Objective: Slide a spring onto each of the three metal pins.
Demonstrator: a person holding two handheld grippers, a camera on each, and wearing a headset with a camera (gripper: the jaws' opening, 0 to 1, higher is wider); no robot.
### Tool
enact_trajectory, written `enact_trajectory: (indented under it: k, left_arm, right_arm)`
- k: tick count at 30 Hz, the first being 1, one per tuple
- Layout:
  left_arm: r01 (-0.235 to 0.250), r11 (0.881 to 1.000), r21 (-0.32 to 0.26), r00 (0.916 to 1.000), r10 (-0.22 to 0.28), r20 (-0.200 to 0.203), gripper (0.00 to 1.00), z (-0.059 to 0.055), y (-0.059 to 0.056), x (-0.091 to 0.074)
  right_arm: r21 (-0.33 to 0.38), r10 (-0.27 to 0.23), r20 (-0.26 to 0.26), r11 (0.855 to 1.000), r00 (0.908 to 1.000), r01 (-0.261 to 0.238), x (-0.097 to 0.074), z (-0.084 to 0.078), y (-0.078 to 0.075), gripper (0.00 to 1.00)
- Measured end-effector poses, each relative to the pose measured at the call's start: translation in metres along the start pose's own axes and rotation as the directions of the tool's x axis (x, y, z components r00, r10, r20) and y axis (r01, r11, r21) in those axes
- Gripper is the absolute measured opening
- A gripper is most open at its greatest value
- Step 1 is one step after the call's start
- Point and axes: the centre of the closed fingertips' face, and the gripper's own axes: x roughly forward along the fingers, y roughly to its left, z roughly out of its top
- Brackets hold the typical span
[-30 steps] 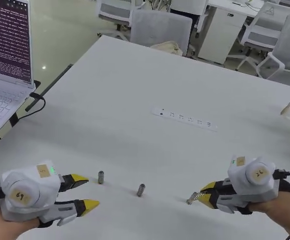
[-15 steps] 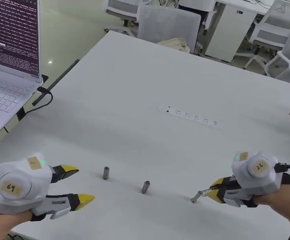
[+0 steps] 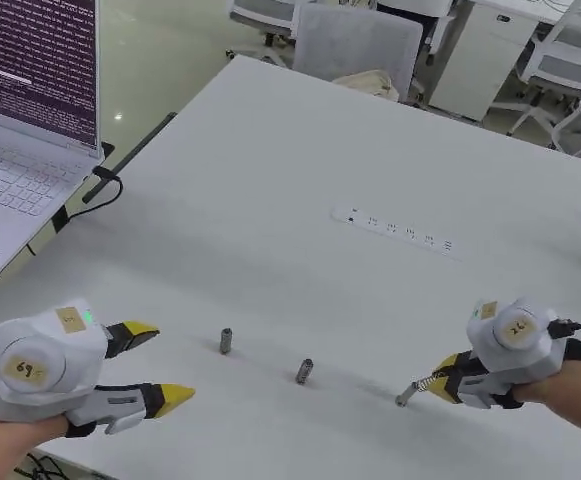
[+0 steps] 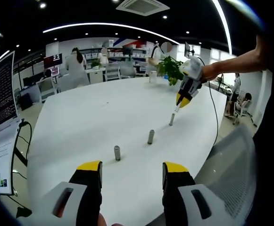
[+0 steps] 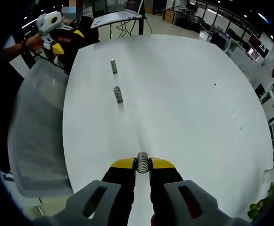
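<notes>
Moved: left tool (image 3: pixel 158 363) has drawn back from the first pin (image 3: pixel 225 341), so more bare worktop (image 3: pixel 290 170) lies between them. The right tool (image 3: pixel 446 373) keeps its grip on the spring (image 3: pixel 422 384). The pins hold their row, and the rest of the shift is the headset's own.
Worktop: white and broad, running out ahead of both tools to its far edge.
Laptop (image 3: pixel 20 120): open, screen lit with lines of text, well ahead of the left tool and out to its side at the worktop's edge.
Chair (image 3: pixel 355 45): grey, beyond the far edge, well ahead of both tools.
Power strip (image 3: pixel 395 231): white, flat on the worktop, well ahead of both tools, nearer the right tool's side.
Left tool: released, its yellow-tipped jaws spread wide with nothing between them, near the worktop's close edge.
Right tool: clenched on the spring's near end, jaws almost together, pointing toward the left tool.
First pin: upright, just ahead of the left tool's jaws, wrapped in coils.
Middle pin (image 3: pixel 304 372): upright, between the two tools, also wrapped in coils.
Third pin (image 3: pixel 403 399): just beyond the right tool's tips, well apart from the left tool.
Spring: stretched from the right tool's tips down to the third pin, its free end at the pin's top. Whether it is threaded on cannot be told.
</notes>
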Motion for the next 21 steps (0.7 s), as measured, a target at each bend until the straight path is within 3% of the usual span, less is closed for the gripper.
enact_trajectory:
  k: [21]
  left_arm:
    - [-0.022, 0.999, -0.027, 0.9996, 0.022, -0.017, 0.46, -0.007, 0.003, -0.005]
  right_arm:
    - [-0.052, 0.035, -0.063, 0.998, 0.9974, -0.038, 0.020, -0.005, -0.005, 0.09]
